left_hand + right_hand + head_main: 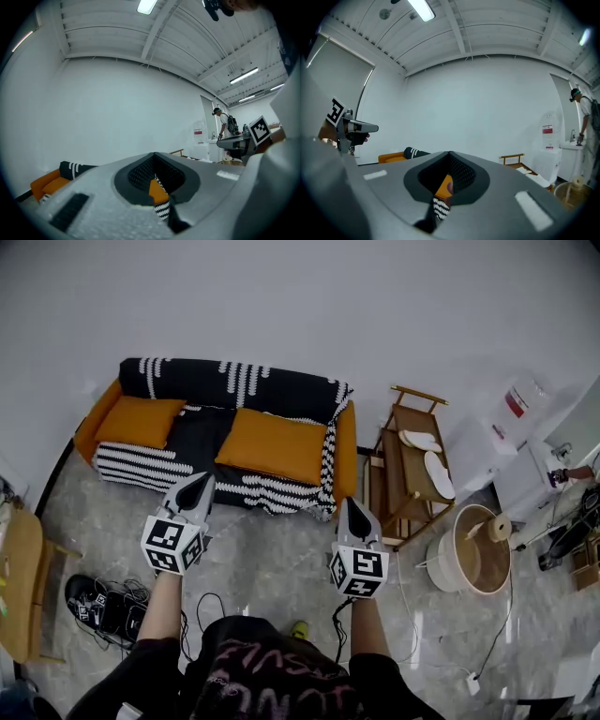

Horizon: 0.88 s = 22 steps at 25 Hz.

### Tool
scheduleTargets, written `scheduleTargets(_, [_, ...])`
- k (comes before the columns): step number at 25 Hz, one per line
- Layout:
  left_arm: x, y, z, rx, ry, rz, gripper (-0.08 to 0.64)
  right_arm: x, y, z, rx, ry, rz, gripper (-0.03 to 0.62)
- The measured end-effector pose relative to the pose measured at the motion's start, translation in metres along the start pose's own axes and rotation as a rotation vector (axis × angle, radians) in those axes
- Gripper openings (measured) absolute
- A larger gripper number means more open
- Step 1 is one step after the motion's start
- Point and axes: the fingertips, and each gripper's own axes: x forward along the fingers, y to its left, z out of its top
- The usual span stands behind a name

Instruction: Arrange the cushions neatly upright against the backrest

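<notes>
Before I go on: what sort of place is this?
Likely a mock living-room corner inside a lab or workshop hall: an orange sofa with loose cushions against a bare white wall, a wooden rack holding slippers beside it, and strip lights on an industrial ribbed ceiling.

Sofa (49, 183) mostly hidden behind left gripper (156, 164) in its view; wooden furniture (21, 582) cut off by head view's left edge.
</notes>
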Motion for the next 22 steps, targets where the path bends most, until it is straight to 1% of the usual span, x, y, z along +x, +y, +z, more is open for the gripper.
scheduleTargets(2, [-0.005,0.005,-0.002,-0.002,-0.002,-0.007,0.003,-0.001,0.006,-0.003,-0.008,0.006,-0.015,0.014])
scheduleTargets(6, [-0.012,0.019,-0.011,-0.027,-0.001,-0.014,0.003,-0.003,0.020,-0.012,0.023,0.007,-0.018,0.014])
scheduleTargets(8, [-0.012,0.025,-0.016,-0.035,0.000,-0.017,0.003,0.000,0.024,-0.018,0.020,0.020,-0.028,0.014])
scheduleTargets(12, [-0.005,0.033,-0.025,-0.021,0.016,-0.028,0.003,0.010,0.025,-0.025,0.022,0.032,-0.050,0.014])
scheduleTargets(18, [0.025,0.048,-0.033,-0.020,0.034,-0.034,0.003,0.043,0.014,-0.031,0.029,0.041,-0.065,0.014])
scheduleTargets(22, [0.061,0.062,-0.041,-0.011,0.052,-0.035,0.003,0.082,-0.006,-0.037,0.050,0.043,-0.097,0.014])
